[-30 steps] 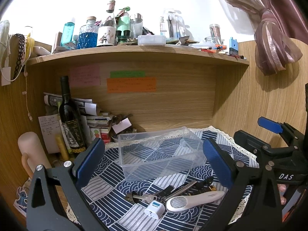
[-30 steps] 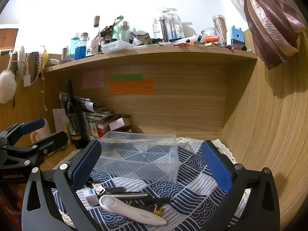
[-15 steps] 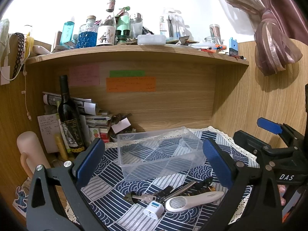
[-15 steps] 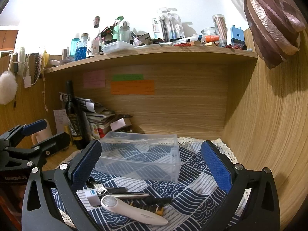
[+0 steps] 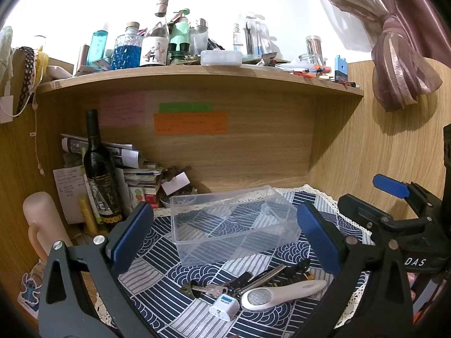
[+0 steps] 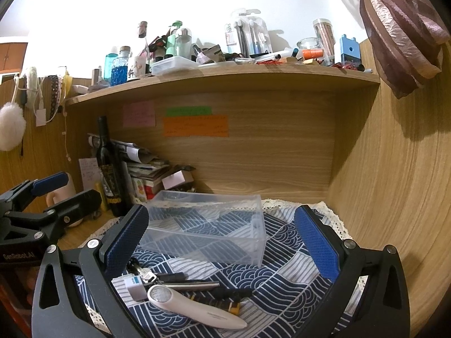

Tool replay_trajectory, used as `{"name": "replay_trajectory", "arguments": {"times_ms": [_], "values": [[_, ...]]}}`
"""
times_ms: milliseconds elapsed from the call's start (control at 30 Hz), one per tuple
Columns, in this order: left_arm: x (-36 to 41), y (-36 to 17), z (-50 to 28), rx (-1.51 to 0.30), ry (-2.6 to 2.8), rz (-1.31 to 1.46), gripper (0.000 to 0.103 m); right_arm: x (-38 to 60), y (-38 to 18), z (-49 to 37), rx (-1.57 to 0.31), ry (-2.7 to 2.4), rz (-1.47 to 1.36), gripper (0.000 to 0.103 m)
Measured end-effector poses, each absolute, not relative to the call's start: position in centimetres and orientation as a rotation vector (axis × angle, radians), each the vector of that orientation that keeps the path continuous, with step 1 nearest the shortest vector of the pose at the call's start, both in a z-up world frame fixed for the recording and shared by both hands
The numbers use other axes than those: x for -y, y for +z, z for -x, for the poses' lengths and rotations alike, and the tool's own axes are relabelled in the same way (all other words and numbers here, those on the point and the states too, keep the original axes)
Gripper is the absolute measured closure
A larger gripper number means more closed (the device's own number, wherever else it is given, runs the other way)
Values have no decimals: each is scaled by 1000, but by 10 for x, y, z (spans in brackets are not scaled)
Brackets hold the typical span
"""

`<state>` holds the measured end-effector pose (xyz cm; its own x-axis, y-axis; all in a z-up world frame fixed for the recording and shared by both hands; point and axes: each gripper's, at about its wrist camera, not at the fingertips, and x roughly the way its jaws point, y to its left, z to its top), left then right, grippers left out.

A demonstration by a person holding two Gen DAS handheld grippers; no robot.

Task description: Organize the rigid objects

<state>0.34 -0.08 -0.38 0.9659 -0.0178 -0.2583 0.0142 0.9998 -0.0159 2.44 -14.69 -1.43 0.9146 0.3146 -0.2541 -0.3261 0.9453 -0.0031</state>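
A clear plastic box [image 5: 234, 222] [image 6: 208, 233] stands empty on the blue patterned cloth [image 5: 157, 256] [image 6: 284, 276]. In front of it lies a pile: a white handheld device [image 5: 282, 293] [image 6: 194, 307], a white plug adapter [image 5: 224, 308] [image 6: 134, 286], keys [image 5: 210, 290] [image 6: 146, 274], a metal tool [image 5: 263, 276] [image 6: 194, 284] and a black and yellow item [image 6: 220, 304]. My left gripper [image 5: 222, 231] hangs open above the box and pile. My right gripper [image 6: 222, 233] is open too, over the same spot. Each gripper shows in the other's view, the right [image 5: 391, 205] and the left [image 6: 50, 197].
A dark wine bottle [image 5: 100, 169] [image 6: 108, 169], stacked papers and boxes [image 5: 135, 174], and a pink cylinder [image 5: 42, 222] crowd the left rear corner. Wooden walls close the back and right. An overhead shelf [image 5: 197, 76] carries several bottles and jars. A curtain [image 5: 400, 64] hangs at right.
Both grippers have shifted only slightly; the scene sits a touch lower and nearer in the left view. Nothing was taken hold of or let go.
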Motion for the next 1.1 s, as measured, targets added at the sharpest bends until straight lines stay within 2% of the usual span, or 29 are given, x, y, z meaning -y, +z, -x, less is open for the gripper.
{"name": "replay_trajectory", "arguments": {"times_ms": [200, 267, 300, 333, 567, 700, 1100], "values": [[-6, -11, -14, -300, -35, 48, 0, 150, -20, -33, -275, 341, 46, 0], [-11, -15, -19, -322, -27, 65, 7, 152, -23, -38, -287, 335, 46, 5], [-14, -17, -23, -339, -17, 68, 16, 153, -24, -40, -298, 332, 47, 7], [-18, -20, -27, -358, -7, 74, 20, 155, -26, -44, -313, 328, 46, 11], [-53, -46, -52, -502, 23, 155, 29, 172, -53, -74, -459, 319, 28, 28], [-66, -72, -62, -617, 24, 194, 35, 180, -73, -85, -549, 328, 16, 33], [-27, -116, -49, -758, -68, 138, 36, 143, -103, -76, -676, 528, 101, 34]]}}
